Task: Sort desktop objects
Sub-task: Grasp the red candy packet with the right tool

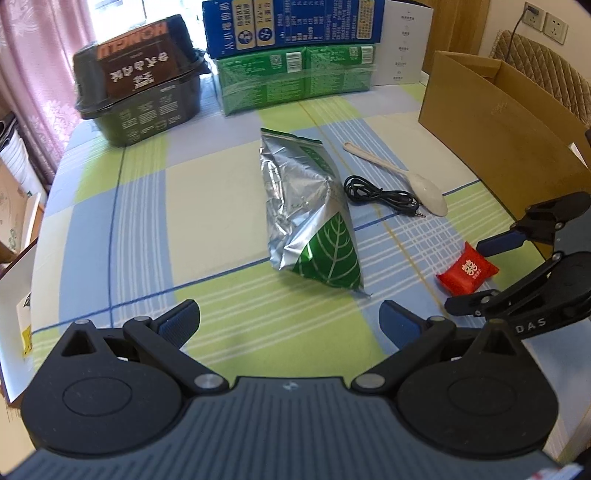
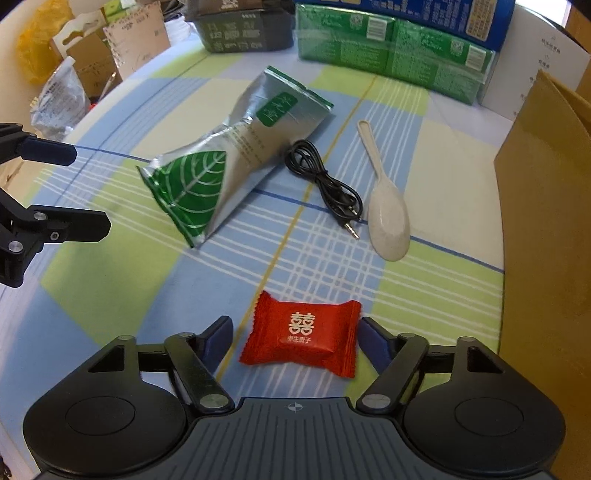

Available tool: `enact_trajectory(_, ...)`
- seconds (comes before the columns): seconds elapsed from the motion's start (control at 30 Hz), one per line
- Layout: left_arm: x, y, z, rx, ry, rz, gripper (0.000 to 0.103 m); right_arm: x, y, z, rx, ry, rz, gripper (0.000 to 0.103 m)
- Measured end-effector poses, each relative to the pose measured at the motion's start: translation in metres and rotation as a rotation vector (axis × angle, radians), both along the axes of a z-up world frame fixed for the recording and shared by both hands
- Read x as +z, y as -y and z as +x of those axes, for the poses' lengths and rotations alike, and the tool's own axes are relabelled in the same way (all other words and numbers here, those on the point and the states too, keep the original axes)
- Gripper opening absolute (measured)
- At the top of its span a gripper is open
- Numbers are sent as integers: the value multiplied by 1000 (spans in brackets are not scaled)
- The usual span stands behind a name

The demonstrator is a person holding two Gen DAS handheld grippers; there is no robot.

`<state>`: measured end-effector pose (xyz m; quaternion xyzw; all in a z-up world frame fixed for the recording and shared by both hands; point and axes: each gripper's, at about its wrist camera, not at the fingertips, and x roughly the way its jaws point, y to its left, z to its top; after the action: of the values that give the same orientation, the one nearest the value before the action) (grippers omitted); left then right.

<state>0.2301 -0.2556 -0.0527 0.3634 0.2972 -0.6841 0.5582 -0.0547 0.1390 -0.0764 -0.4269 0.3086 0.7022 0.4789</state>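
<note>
Sorting looks barely started: nothing visibly binned, all four loose items on the desk (image 2: 110, 295). Using the red candy packet (image 2: 301, 332) as landmark: the right hand-held gripper (image 2: 295, 341) straddles it, blue pads either side, a gap visible on the left and the right pad at or just off the wrapper edge, so jaws partly apart, not clamped (likely the first pick, my read). The left hand-held gripper (image 1: 290, 319) sits left of the candy, jaws wide apart over bare cloth, holding nothing. Beyond the candy, toward the far edge: a black audio cable (image 2: 325, 184) with its jack pointing back at the candy, a white plastic spoon (image 2: 388, 218) just right of the cable, bowl end nearer. Left of the cable, touching or nearly touching it, a silver-green foil pouch (image 2: 221, 166) lying flat. Right of the candy stands an open cardboard box (image 1: 498, 122), probable drop target; its inside isn't visible. Still to do, by my judgement: grasp candy, move it, then cable, spoon, pouch. Surface: checked cloth in blue, green and cream, flat, no clutter between items. Far from the candy, at the back: a dark plastic-wrapped tub (image 1: 140, 92), green cartons (image 1: 295, 77) with a blue carton (image 1: 291, 26) stacked on top, a white card. Room: pink curtain far left, wall sockets far right, boxes and bags off the desk's left side.
</note>
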Motion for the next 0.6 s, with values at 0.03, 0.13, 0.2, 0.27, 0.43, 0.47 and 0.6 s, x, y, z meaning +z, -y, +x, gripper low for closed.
enact_trajectory(0.03, -1, 2, -1, -4, -1, 1, 102, -2, -1, 1, -4, -1, -4, 66)
enact_trajectory(0.13, -6, 8, -3, -14, 5, 4, 102, -4, -2, 3, -15, -9, -3, 61)
enact_trajectory(0.2, -8, 11, -2, -14, 1, 8, 102, -4, -2, 3, -17, -8, 4, 58)
enact_trajectory(0.27, -9, 14, -1, -10, -4, 11, 102, -4, -3, 2, -8, 0, 9, 53)
enact_trajectory(0.43, -11, 18, -2, -9, -6, 15, 102, -2, -5, 2, 8, 2, 6, 43)
enact_trajectory(0.47, -11, 18, -2, -11, -5, 15, 102, -1, -5, 2, 10, 1, 6, 41)
enact_trajectory(0.6, -12, 23, -5, -15, -8, 14, 102, 5, -7, 3, -3, -15, 24, 39)
